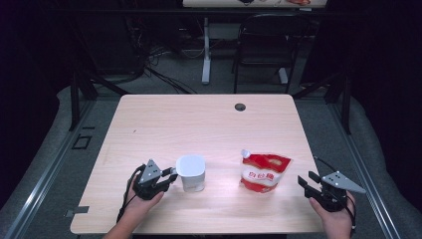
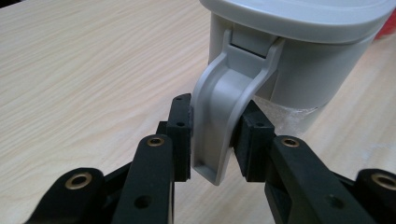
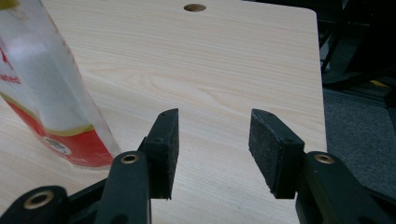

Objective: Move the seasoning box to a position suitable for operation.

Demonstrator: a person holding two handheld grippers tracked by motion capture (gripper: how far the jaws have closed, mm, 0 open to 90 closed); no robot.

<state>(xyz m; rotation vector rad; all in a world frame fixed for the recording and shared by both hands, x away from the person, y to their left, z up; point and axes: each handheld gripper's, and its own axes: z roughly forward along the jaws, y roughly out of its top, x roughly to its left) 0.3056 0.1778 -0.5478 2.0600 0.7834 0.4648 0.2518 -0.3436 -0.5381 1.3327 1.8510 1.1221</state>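
Note:
A pale grey lidded container (image 1: 190, 172) stands on the wooden table (image 1: 199, 124) near its front. My left gripper (image 1: 170, 175) reaches in from its left. In the left gripper view the black pads (image 2: 182, 130) press on both sides of the container's curved grey handle (image 2: 224, 102), so the left gripper (image 2: 215, 135) is shut on it. A red and white spouted pouch (image 1: 264, 172) stands to the right of the container. My right gripper (image 1: 304, 180) rests right of the pouch, apart from it. In its own view the right gripper (image 3: 212, 149) is open and holds nothing, with the pouch (image 3: 42, 88) at the left.
A round cable hole (image 1: 240, 107) sits near the table's far edge. Behind the table are a black chair (image 1: 266, 45) and a white desk leg (image 1: 206, 50). The table's right edge (image 3: 320, 93) lies close to my right gripper.

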